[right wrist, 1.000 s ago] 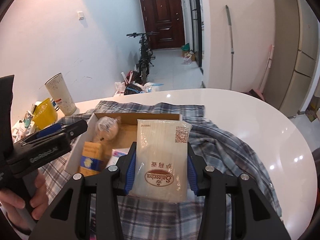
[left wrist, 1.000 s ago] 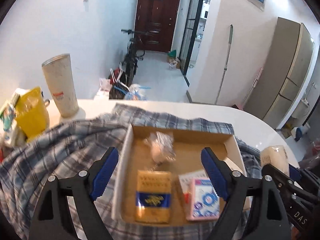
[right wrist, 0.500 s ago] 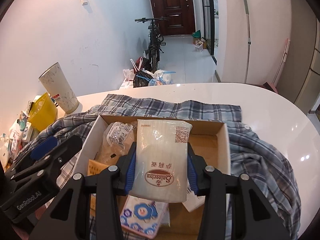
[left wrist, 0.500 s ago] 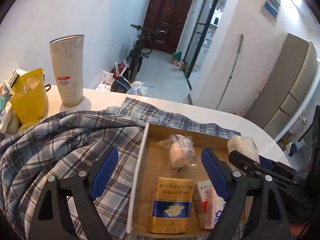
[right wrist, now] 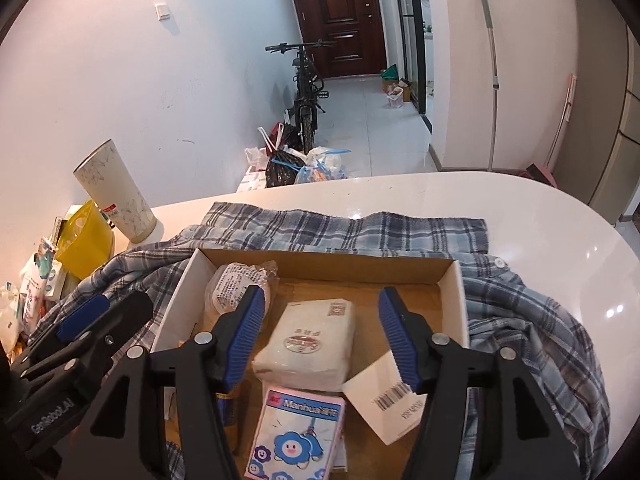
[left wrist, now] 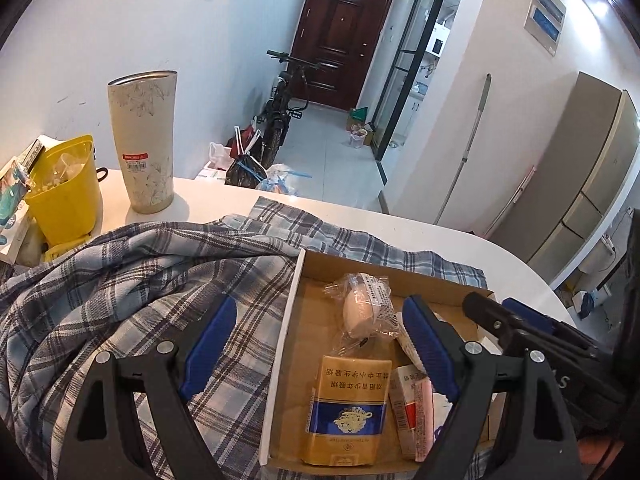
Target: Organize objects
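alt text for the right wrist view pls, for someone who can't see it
The right gripper, fingers opening, hangs over a white tissue pack lying free in a cardboard box on a plaid shirt. Also boxed: a pink flower-print pack, a barcoded card and a bagged item. The left gripper sits lower left.

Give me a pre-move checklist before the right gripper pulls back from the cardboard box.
1. White plastic-wrapped tissue pack lies inside the shallow brown cardboard box: ok.
2. Right gripper jaws opening; pads off the pack: ok.
3. Pack lies flat on the floor of the box: cannot tell, it partly rests on other items.
4. Left gripper open and empty: ok.
5. Left gripper stands apart from the right gripper: ok.
6. Blue-grey plaid shirt is outside the box: ok.
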{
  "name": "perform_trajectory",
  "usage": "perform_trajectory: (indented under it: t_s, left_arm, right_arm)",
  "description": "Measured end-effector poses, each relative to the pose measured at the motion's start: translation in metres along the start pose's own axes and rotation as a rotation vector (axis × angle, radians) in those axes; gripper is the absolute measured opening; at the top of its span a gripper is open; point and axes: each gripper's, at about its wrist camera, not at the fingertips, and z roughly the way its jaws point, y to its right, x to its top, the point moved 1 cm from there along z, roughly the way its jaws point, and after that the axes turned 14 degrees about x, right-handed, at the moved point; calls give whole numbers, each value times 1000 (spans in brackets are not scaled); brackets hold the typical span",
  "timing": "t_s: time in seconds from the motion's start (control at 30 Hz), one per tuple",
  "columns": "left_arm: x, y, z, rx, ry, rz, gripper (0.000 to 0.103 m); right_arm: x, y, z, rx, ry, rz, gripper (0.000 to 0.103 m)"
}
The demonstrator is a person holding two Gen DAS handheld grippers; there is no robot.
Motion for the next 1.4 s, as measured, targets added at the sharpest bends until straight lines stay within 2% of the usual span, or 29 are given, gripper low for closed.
perform_trajectory:
  t_s: [0.3, 0.43, 0.6, 0.83, 1.0, 1.07, 1.13, 1.23, 1.33, 1.4]
  left_arm:
    - [1, 9, -25, -21, 19, 52, 87]
    - [-3, 14, -51, -47, 45, 113, 87]
    - [-7, 5, -95, -77, 109, 106, 87]
    - [-34, 0, -165, -71, 244, 179, 87]
    - [-54, -5, -190, -109, 244, 178, 87]
    - [-58, -7, -201, -114, 259, 165, 87]
    - [-61, -9, -214, -109, 293, 157, 87]
    - [-65, -8, -230, -98, 333, 162, 89]
    - [-69, -9, -243, -112, 367, 154, 103]
    - [-75, -9, -251, -100, 407, 145, 103]
  right_arm:
    - [-1, -3, -38, -21, 35, -47, 58]
    - [-2, -7, -68, -21, 92, -70, 58]
    - [-9, -16, -104, -20, 158, -97, 58]
    - [-47, -28, -154, -3, 220, -125, 58]
    - [-72, -34, -185, 67, 214, -107, 59]
    - [-79, -37, -199, 82, 237, -113, 67]
    - [-82, -39, -212, 63, 282, -124, 75]
    - [-86, -40, -225, 28, 330, -130, 82]
    - [-90, -35, -236, 32, 360, -102, 99]
    - [-96, -33, -243, 34, 385, -79, 103]
